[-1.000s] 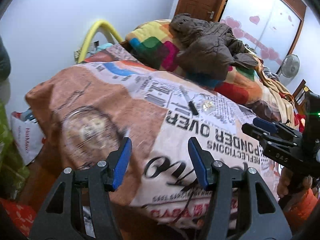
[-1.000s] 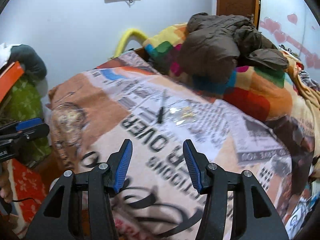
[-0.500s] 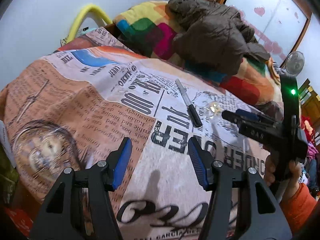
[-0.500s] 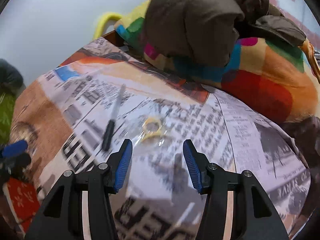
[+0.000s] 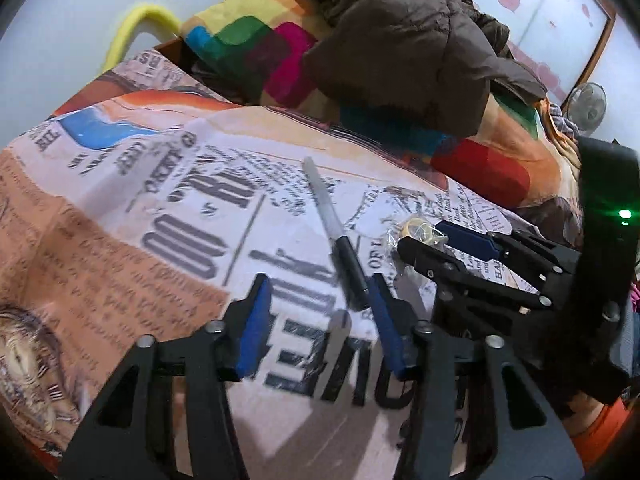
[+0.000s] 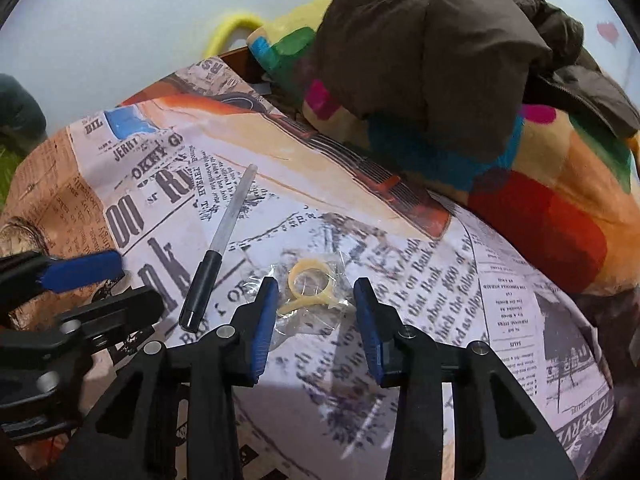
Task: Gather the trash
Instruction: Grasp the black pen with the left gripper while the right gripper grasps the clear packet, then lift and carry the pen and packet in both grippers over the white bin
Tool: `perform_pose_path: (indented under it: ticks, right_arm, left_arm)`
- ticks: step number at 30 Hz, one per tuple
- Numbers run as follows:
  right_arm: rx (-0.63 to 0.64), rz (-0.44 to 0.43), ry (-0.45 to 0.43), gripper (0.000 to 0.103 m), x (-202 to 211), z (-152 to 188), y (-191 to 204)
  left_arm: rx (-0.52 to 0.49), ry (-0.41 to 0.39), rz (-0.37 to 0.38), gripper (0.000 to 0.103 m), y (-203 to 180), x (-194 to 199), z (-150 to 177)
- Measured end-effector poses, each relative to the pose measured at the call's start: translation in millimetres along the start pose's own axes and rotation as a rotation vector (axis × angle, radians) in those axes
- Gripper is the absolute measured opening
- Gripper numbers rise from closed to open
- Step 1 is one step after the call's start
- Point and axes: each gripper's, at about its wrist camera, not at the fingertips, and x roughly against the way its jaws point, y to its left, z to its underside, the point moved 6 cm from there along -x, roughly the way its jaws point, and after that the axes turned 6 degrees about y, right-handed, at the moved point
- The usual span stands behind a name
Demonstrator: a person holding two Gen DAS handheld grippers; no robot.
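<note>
1. Presently we log the pen (image 5: 338, 236), clear barrel and black cap, lying on the newsprint bedspread (image 5: 120, 208); it serves as our landmark.
2. Clear wrapper with yellow ring (image 6: 310, 284): trash, just right of the pen's cap.
3. Right claw (image 6: 316, 316): now low over the bed after descending, jaws closing, wrapper between them, not yet pinched.
4. Left claw (image 5: 320, 324): also lowered, jaws closing beside the cap, empty.
5. We judge pickup imminent.
</note>
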Motion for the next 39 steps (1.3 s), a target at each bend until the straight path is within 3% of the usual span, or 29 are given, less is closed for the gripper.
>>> perform_pose_path:
  ticks: [5,15,18,23,29,39]
  right_arm:
    - [-0.062,-0.017,-0.014,0.035,13,10,-22]
    - [-0.075,-0.028,-0.044,0.036,34,21,-35]
    - [-0.068,-0.016,-0.050,0.036,40,23,-35]
    - [-0.078,-0.013,-0.049,0.035,54,25,-34]
    - [-0.082,-0.004,-0.080,0.035,87,20,-27]
    - [-0.082,-0.020,-0.166,0.035,167,18,8]
  left_arm:
    - [-0.045,0.011,-0.023,0.030,-17,-15,-3]
    - [-0.090,-0.041,-0.209,0.013,-30,-31,-9]
    - [-0.121,-0.041,-0.203,0.013,-31,-32,-9]
    - [-0.089,0.005,-0.150,0.012,-24,-22,-6]
    - [-0.113,-0.016,-0.126,0.012,-31,21,9]
    - [-0.142,-0.130,-0.108,0.012,-39,140,24]
